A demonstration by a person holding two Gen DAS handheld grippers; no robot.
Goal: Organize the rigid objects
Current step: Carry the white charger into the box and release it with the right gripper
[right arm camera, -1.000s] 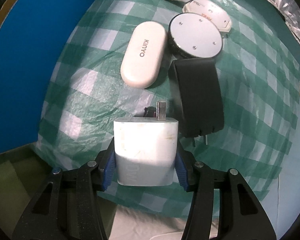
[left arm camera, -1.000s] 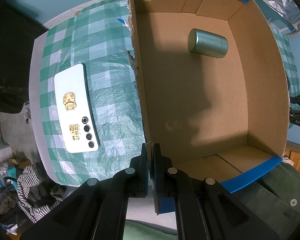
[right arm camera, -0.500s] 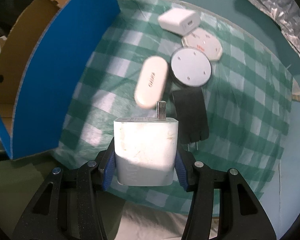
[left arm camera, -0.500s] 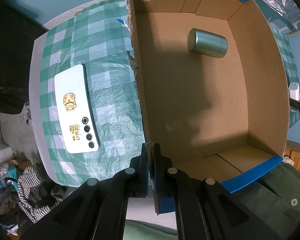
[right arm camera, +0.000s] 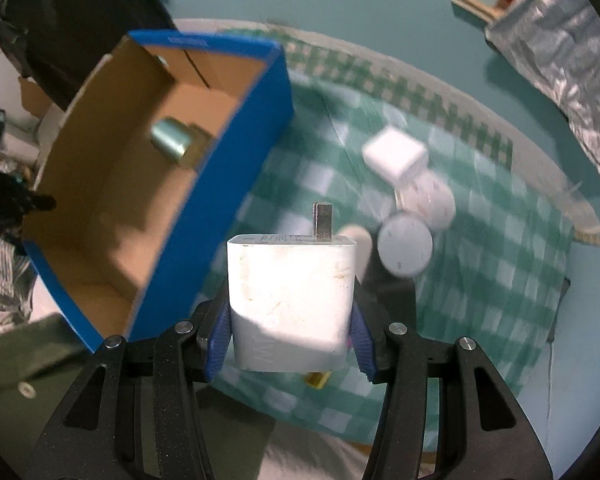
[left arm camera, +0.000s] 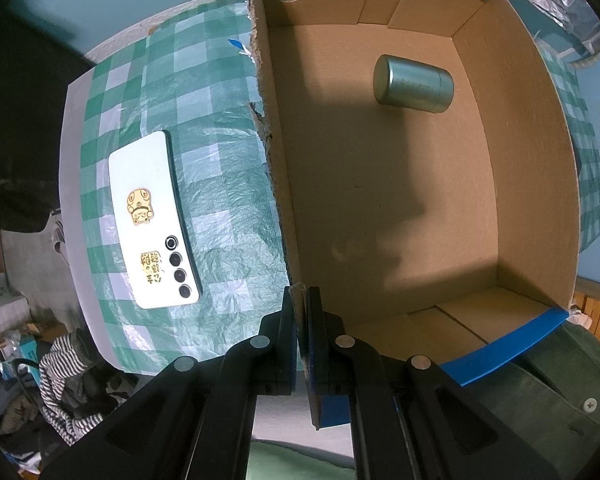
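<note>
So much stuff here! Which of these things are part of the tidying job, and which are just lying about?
Part of the job: cardboard box pinched at its wall by the left gripper; white charger held in the right gripper; green tin in the box; phone.

Lying about: striped cloth; foil bag.

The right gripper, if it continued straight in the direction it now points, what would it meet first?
Probably the checked tablecloth beside the blue box, or the blurred pale item just past the charger it holds. Depth is unclear.
</note>
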